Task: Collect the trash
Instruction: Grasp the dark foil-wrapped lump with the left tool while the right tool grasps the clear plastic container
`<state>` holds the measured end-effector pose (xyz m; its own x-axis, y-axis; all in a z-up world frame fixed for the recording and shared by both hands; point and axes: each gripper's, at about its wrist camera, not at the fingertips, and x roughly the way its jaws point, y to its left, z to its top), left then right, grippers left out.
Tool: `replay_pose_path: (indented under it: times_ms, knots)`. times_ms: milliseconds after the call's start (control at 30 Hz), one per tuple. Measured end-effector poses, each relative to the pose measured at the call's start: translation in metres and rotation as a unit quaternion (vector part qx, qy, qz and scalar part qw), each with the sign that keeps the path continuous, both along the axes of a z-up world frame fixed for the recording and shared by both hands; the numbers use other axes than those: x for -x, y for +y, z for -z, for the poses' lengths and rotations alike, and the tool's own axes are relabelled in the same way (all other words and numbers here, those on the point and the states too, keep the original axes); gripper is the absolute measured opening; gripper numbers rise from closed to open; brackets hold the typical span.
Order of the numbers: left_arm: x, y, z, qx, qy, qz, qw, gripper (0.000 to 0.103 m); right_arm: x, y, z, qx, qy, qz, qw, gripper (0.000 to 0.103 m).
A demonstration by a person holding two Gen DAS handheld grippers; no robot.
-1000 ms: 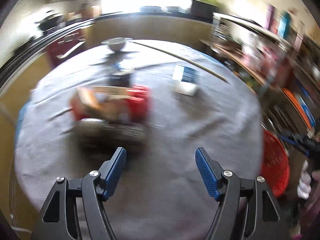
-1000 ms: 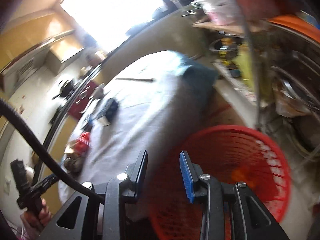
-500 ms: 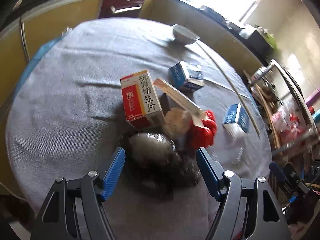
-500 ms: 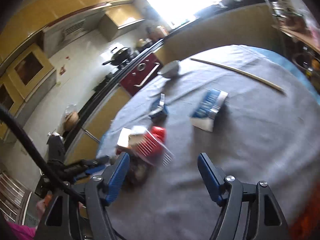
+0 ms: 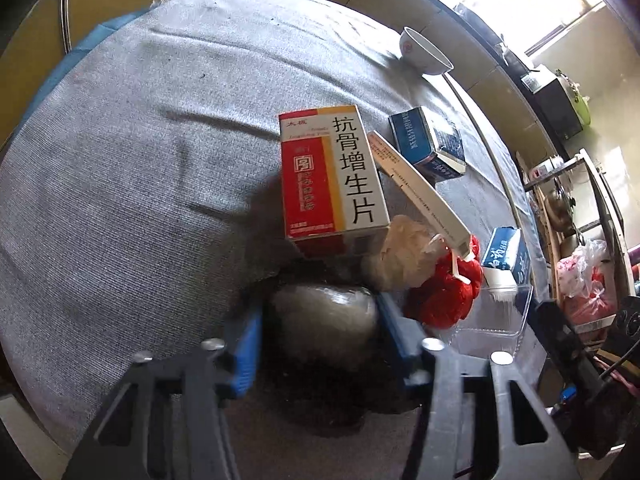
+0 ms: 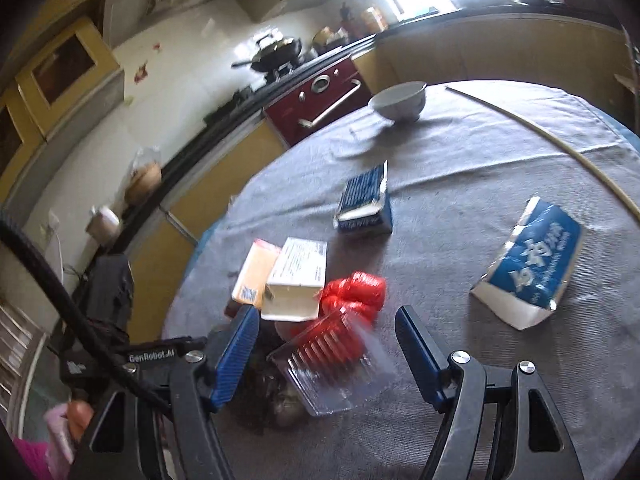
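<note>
A trash pile lies on the grey-clothed round table (image 5: 120, 160). It holds a red and white medicine box (image 5: 332, 180), a long white box (image 5: 416, 188), a beige wad (image 5: 400, 256), a red plastic bag (image 5: 444, 292), a clear plastic tray (image 5: 492, 320) and a crumpled dark bag (image 5: 324, 320). My left gripper (image 5: 322, 344) points steeply down over the dark bag, its jaws closing, with both blue pads against the bag's sides. My right gripper (image 6: 328, 356) stands open. The clear tray (image 6: 332, 364) lies between its fingers untouched, with the red bag (image 6: 352, 292) just beyond.
Farther out on the table lie a dark blue box (image 6: 366, 200), a torn blue and white carton (image 6: 532, 268), a white bowl (image 6: 398, 100) and a thin stick (image 6: 560, 148). Kitchen cabinets and a stove line the far wall. A person's hand (image 6: 76, 412) shows at lower left.
My left gripper dropped onto the pile and its jaws narrowed around the dark bag. My right gripper swung from the red basket to the table and opened wide.
</note>
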<state>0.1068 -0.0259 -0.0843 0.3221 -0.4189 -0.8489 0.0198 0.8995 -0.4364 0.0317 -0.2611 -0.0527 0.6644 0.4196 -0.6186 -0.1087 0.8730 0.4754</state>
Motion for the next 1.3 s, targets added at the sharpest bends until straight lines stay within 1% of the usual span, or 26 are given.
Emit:
replay_pose_path:
  times_ms: [33,100,167,200,300,400,433,467,500,533,567,633,667,700,733,767,833,867,933,967,1033,1100,1133,1200,1300]
  knots:
    - [0.001,0.001,0.000,0.004,-0.001,0.002,1.0000,0.049,0.001,0.004,0.000,0.006,-0.001,-0.007,1.000,0.074]
    - [0.003,0.002,-0.002,0.000,-0.008,0.007,0.9999,0.044,0.007,0.013,-0.001,0.025,-0.005,-0.018,1.000,0.075]
    - [0.007,0.001,-0.003,-0.005,-0.014,0.018,0.9997,0.042,0.014,0.022,-0.002,0.050,-0.010,-0.026,0.998,0.075]
    - [0.010,-0.001,-0.004,-0.010,-0.017,0.025,0.9995,0.042,0.017,0.028,-0.001,0.071,-0.011,-0.030,0.997,0.075]
    - [0.018,-0.003,-0.006,-0.017,-0.019,0.040,0.9989,0.041,0.025,0.036,0.001,0.120,-0.013,-0.027,0.992,0.074]
    - [0.028,0.000,-0.007,-0.016,-0.018,0.052,0.9984,0.039,0.032,0.033,0.005,0.137,-0.017,-0.021,0.990,0.073]
    - [0.032,0.002,-0.007,-0.018,-0.019,0.056,0.9981,0.039,0.034,0.032,0.007,0.139,-0.017,-0.022,0.990,0.069]
    - [0.036,0.003,-0.008,-0.019,-0.020,0.058,0.9979,0.038,0.036,0.030,0.008,0.140,-0.018,-0.022,0.990,0.063]
    - [0.038,0.005,-0.008,-0.019,-0.019,0.061,0.9978,0.038,0.038,0.029,0.010,0.140,-0.017,-0.022,0.990,0.059]
    - [0.042,0.006,-0.009,-0.019,-0.019,0.063,0.9976,0.037,0.039,0.027,0.012,0.136,-0.015,-0.022,0.990,0.053]
    - [0.045,0.008,-0.009,-0.018,-0.017,0.065,0.9976,0.037,0.040,0.026,0.013,0.134,-0.014,-0.021,0.991,0.052]
    - [0.049,0.013,-0.010,-0.016,-0.017,0.072,0.9972,0.036,0.046,0.021,0.014,0.123,-0.018,-0.017,0.992,0.052]
    - [0.058,0.018,-0.013,-0.019,-0.021,0.077,0.9966,0.036,0.048,0.018,0.012,0.115,-0.022,-0.016,0.993,0.052]
    - [0.060,0.018,-0.015,-0.025,-0.026,0.082,0.9960,0.035,0.051,0.017,0.011,0.109,-0.025,-0.016,0.994,0.053]
    - [0.057,0.016,-0.018,-0.032,-0.030,0.087,0.9952,0.035,0.052,0.016,0.010,0.105,-0.028,-0.014,0.994,0.057]
    - [0.055,0.014,-0.021,-0.039,-0.036,0.094,0.9941,0.035,0.053,0.015,0.008,0.108,-0.029,-0.011,0.994,0.065]
    - [0.053,0.010,-0.026,-0.049,-0.045,0.113,0.9914,0.035,0.053,0.015,0.005,0.116,-0.029,-0.005,0.993,0.068]
    - [0.052,0.006,-0.027,-0.051,-0.046,0.128,0.9893,0.035,0.052,0.015,0.004,0.117,-0.029,-0.005,0.993,0.068]
    - [0.046,-0.003,-0.027,-0.049,-0.045,0.156,0.9856,0.035,0.047,0.017,0.003,0.117,-0.030,-0.014,0.993,0.070]
    - [0.044,-0.006,-0.027,-0.049,-0.046,0.159,0.9850,0.035,0.045,0.019,0.003,0.121,-0.030,-0.017,0.992,0.070]
    - [0.042,-0.006,-0.028,-0.048,-0.049,0.165,0.9839,0.040,0.040,0.026,0.005,0.131,-0.030,-0.023,0.991,0.070]
    - [0.039,0.000,-0.026,-0.039,-0.042,0.150,0.9871,0.057,0.037,0.032,0.006,0.146,-0.037,-0.018,0.988,0.070]
    - [0.039,0.004,-0.026,-0.031,-0.039,0.141,0.9888,0.059,0.036,0.034,0.007,0.154,-0.039,-0.014,0.987,0.070]
    - [0.041,0.010,-0.025,-0.025,-0.035,0.131,0.9905,0.059,0.036,0.035,0.010,0.153,-0.039,-0.010,0.987,0.051]
    - [0.045,0.016,-0.023,-0.020,-0.023,0.115,0.9929,0.059,0.040,0.031,0.011,0.149,-0.043,-0.003,0.988,0.049]
